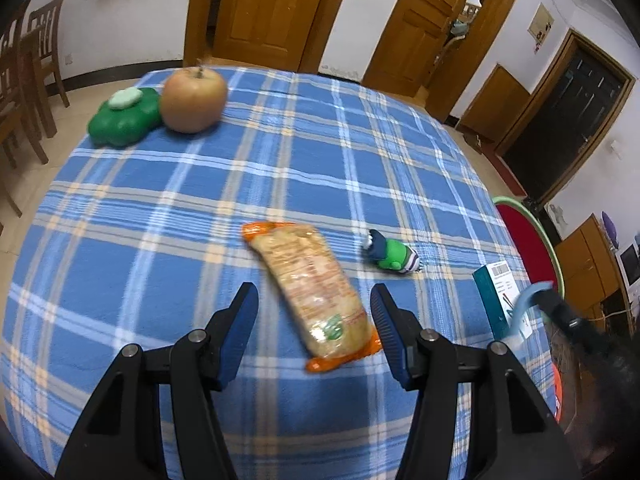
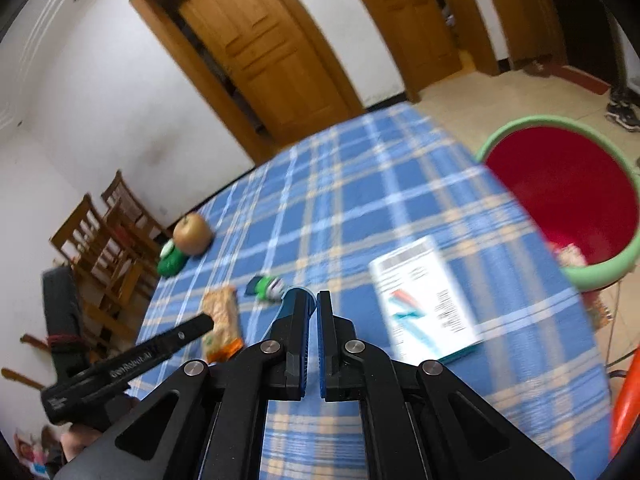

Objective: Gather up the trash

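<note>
A snack packet (image 1: 316, 292) with orange ends lies on the blue plaid tablecloth (image 1: 200, 208). My left gripper (image 1: 314, 310) is open and straddles it, with neither pad pressing on it. In the right wrist view the same packet (image 2: 222, 316) shows at lower left. My right gripper (image 2: 315, 298) is shut, and a thin light-blue strip (image 2: 290, 300) curls out beside its tips. The left wrist view shows that strip (image 1: 520, 306) hanging from the right gripper at the table's right edge. A small green and striped scrap (image 1: 394, 254) lies right of the packet.
A red basin with a green rim (image 2: 600, 272) stands on the floor beyond the table's right edge, with a packet (image 2: 572, 254) inside. A teal and white box (image 2: 424, 300) lies near that edge. An apple (image 1: 194, 100) and a green clover-shaped box (image 1: 124, 116) sit far left. Wooden chairs (image 2: 104, 248) stand beyond.
</note>
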### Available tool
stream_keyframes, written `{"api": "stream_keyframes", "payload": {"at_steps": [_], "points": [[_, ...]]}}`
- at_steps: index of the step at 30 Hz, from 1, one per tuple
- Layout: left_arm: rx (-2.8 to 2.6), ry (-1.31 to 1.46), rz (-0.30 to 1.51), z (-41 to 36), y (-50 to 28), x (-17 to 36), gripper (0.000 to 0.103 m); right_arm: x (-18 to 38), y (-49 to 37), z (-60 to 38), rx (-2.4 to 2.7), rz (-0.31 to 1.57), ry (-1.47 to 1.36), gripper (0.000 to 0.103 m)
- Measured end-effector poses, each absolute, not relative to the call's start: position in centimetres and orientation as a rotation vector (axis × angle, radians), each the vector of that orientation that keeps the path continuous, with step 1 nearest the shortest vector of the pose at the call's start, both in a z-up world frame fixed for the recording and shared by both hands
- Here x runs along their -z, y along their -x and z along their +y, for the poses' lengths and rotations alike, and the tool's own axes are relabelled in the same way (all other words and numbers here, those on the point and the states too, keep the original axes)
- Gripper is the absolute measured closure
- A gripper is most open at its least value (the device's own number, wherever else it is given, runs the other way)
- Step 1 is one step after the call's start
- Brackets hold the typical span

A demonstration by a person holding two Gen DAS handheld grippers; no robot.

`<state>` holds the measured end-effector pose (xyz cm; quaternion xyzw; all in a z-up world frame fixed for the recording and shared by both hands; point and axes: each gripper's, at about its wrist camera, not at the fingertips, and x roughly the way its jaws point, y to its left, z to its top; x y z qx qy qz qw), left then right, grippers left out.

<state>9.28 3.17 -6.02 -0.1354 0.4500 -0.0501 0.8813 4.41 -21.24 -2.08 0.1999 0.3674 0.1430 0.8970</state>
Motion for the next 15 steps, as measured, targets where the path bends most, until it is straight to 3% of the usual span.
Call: {"api": "stream_keyframes", "payload": {"at_steps": [8, 10, 15], "points": [[0.057, 0.215, 0.962, 1.5, -10.5, 7.2, 0.045, 0.9, -3.9, -26.8, -0.183, 0.692, -0.46, 0.1], [0.046, 0.197, 0.954, 1.3, -10.5, 7.3, 0.052, 0.8, -3.9, -27.9, -0.16, 0.681, -0.471, 0.1], [0.053, 0.209, 0.942, 1.6, -10.4, 7.3, 0.053, 1.0, -4.0, -31.2, -0.078, 0.656, -0.496, 0.1]]}}
